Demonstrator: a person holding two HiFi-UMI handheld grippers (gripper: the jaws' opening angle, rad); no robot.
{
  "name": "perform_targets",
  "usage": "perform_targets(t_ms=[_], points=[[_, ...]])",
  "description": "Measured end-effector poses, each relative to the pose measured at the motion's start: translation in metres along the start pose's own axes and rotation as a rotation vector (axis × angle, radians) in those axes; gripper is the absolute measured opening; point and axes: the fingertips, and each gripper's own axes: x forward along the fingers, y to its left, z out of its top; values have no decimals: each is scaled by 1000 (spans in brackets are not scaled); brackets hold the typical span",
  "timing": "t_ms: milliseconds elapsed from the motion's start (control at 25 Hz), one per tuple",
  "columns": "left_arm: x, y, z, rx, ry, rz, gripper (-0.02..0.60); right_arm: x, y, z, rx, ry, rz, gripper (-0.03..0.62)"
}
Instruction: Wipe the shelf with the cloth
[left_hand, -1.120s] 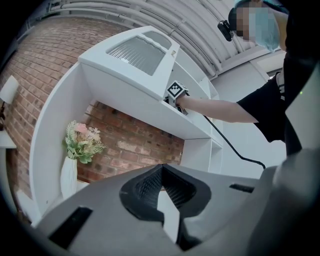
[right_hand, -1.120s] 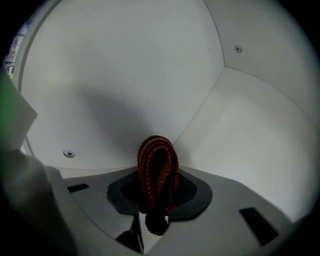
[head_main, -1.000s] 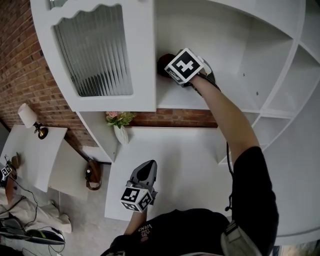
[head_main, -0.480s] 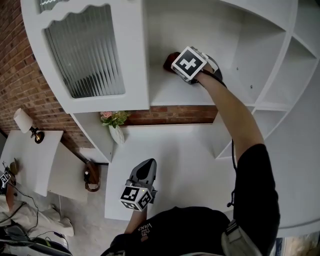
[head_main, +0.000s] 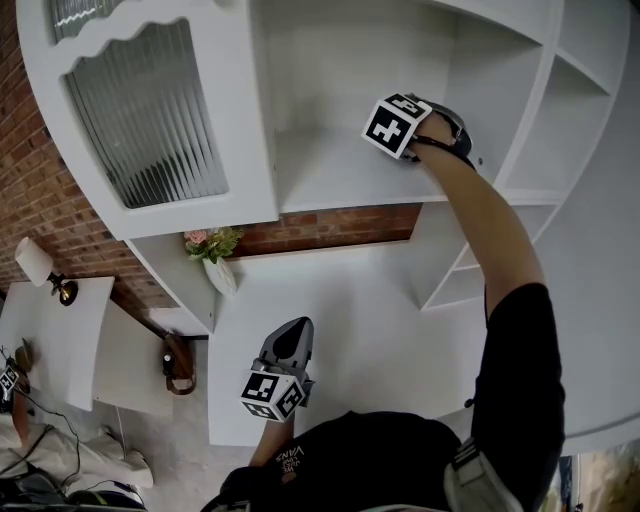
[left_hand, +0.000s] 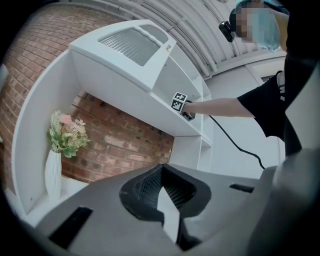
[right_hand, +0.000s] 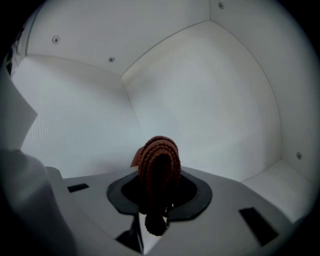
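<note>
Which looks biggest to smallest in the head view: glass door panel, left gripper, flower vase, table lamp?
1. glass door panel
2. left gripper, though it is nearest the camera, which inflates it
3. flower vase and table lamp look about alike; not ranking them.

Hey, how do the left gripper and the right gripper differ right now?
The right gripper has its jaws shut on the brown cloth; the left gripper has its jaws together on nothing. The right gripper is raised into the shelf; the left gripper hangs low, near the person's body, above the white desk. Both are grey and carry a cube with square markers.
</note>
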Motion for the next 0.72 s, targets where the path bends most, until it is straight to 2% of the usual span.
perform_targets(t_ms=[240,480,600,720], points=[[4,-2,0,-2,-2,-10,8,7,-22,-42,-153,228,-90,94],[6,-4,-2,-5,-3,-12,8,6,-31,-84,-229,415,-97,94],[7,-6,-3,-2,-4,-15,7,3,-34,-98,-255,480,-97,94],[6,-8,-4,0,-5,-14,8,2,-34,-103,-254,486,-96,94]])
